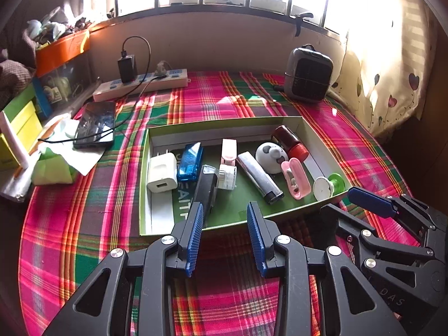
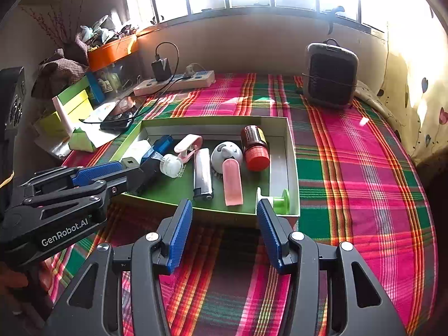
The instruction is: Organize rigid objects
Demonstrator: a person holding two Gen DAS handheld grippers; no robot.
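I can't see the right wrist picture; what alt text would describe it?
A shallow green tray of small household items lies on a plaid cloth, with the open, empty right gripper just before its near edge. The left gripper reaches in from the left.

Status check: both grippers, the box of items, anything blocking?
Left gripper open, empty, at the box's near edge. Right gripper open, empty. Green box holds the items, lighter among them. Nothing blocking.

We find bare cloth (image 2: 364, 168) right of the tray (image 2: 292, 168); a heater (image 2: 330, 75) blocks the far corner, clutter (image 1: 56, 151) the left.
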